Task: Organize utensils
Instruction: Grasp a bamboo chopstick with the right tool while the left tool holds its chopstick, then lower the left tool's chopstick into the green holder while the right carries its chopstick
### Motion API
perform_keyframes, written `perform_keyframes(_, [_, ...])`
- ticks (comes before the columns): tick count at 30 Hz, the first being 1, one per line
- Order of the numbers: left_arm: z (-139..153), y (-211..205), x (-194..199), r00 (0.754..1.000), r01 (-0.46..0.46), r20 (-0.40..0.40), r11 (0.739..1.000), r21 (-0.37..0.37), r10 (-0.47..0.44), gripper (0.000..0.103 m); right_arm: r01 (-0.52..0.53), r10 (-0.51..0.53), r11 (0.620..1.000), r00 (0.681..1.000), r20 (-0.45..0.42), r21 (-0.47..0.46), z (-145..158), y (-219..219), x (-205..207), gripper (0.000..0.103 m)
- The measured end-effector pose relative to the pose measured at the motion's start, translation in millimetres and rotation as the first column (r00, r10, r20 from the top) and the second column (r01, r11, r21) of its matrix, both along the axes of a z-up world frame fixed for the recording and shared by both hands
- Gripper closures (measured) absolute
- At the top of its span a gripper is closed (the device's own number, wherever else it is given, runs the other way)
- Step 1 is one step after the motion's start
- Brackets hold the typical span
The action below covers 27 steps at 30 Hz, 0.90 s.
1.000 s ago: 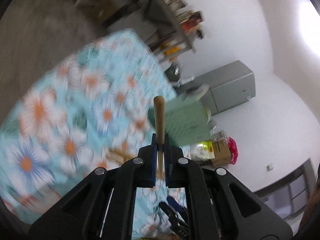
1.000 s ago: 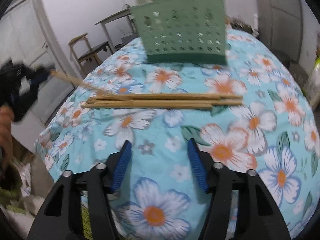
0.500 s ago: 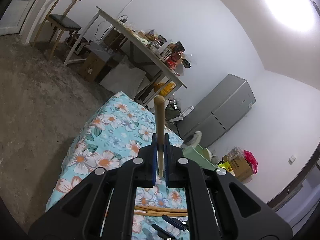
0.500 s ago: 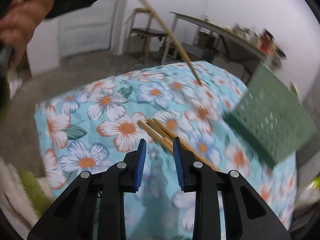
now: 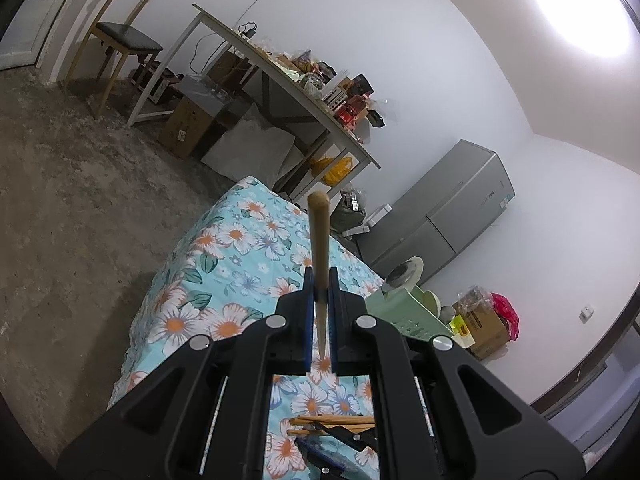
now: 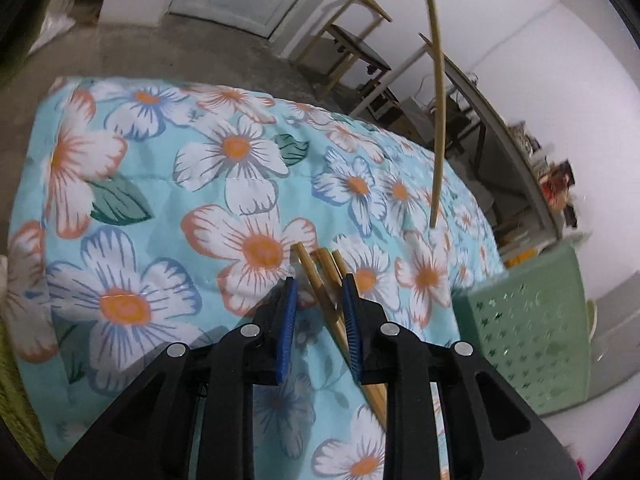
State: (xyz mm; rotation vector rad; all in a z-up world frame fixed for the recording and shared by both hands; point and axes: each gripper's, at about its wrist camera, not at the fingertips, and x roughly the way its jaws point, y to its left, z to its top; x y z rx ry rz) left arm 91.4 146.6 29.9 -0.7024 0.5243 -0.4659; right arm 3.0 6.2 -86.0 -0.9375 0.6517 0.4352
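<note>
Since the half-second-old frame, right gripper (image 6: 318,300) has dropped lower and closer onto the chopsticks (image 6: 325,280) on the cloth (image 6: 160,208); they now run between its blue pads (image 6: 287,328). Left view is almost unchanged: left gripper (image 5: 320,300) is lifted, a touch farther from the table.

Left gripper: pressed shut on one chopstick (image 5: 319,236), blunt end poking up past the fingertips. Right view shows this stick hanging from above, thin tip down, clear of the cloth and well above the pile.

Right gripper: spread, straddling the three sticks lying together on the cloth. Pads are not seen touching wood; the rightmost stick lies close to the right pad. Cannot tell whether the fingertips rest on the cloth.

Basket (image 6: 528,328): green, perforated, on the cloth to the right of the pile, near but apart. In the left view only its pale rim shows past the gripper.

Step in hand, as I judge it: picking up the loose sticks, one already lifted by the left, the right lining up on the remaining three. Nothing seen inside the basket from here, so early to middle of the job.

Next move calls for: closing the right pads squarely across the sticks, low enough to catch them without pinching cloth. Three sticks side by side may splay or roll, and one could be left behind. Then lift and carry toward the basket, tips down into its opening.
</note>
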Motion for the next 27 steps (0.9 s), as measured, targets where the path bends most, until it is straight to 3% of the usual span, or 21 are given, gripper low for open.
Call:
perform_keyframes(1, [-0.3,0.5,0.1,1.000,-0.001,0.000,1.000,-0.002,0.001,0.098,-0.009,0.009,1.000,1.000,0.000,-0.012,-1.5,3.3,-1.2,0.089])
perform_keyframes(4, [0.1,-0.2,-0.5,1.000,-0.003,0.004,1.000,0.002,0.003,0.098,-0.024,0.024,0.999,1.000,0.008,-0.024,-5.6,9.1,-6.8,0.091])
perform_keyframes(8, [1.0,0.8,-2.8,1.000,-0.006,0.012,1.000,0.008,0.006,0.098,0.002,0.000,0.998,1.000,-0.025,0.057,2.5,0.5,0.4,0.091])
perform_keyframes(11, [3.4,0.8,-4.5,1.000,-0.009,0.023,1.000,0.012,0.009,0.098,0.017,-0.018,0.996,1.000,0.015,0.086,12.0,-3.4,1.9,0.092])
perform_keyframes(17, [11.5,1.2,-8.5,0.998,-0.021,0.052,1.000,0.016,0.020,0.098,0.087,-0.104,0.966,0.993,0.059,0.244,62.4,-21.2,-3.7,0.094])
perform_keyframes(22, [18.6,3.1,-10.2,0.997,-0.022,0.074,1.000,0.012,0.021,0.099,0.202,-0.245,0.880,0.968,0.048,0.429,110.1,-63.7,0.4,0.096])
perform_keyframes(27, [27.5,-1.7,-8.6,0.996,-0.004,0.090,1.000,0.021,0.002,0.099,0.300,-0.382,0.734,0.924,0.005,0.609,143.0,-118.2,0.5,0.097])
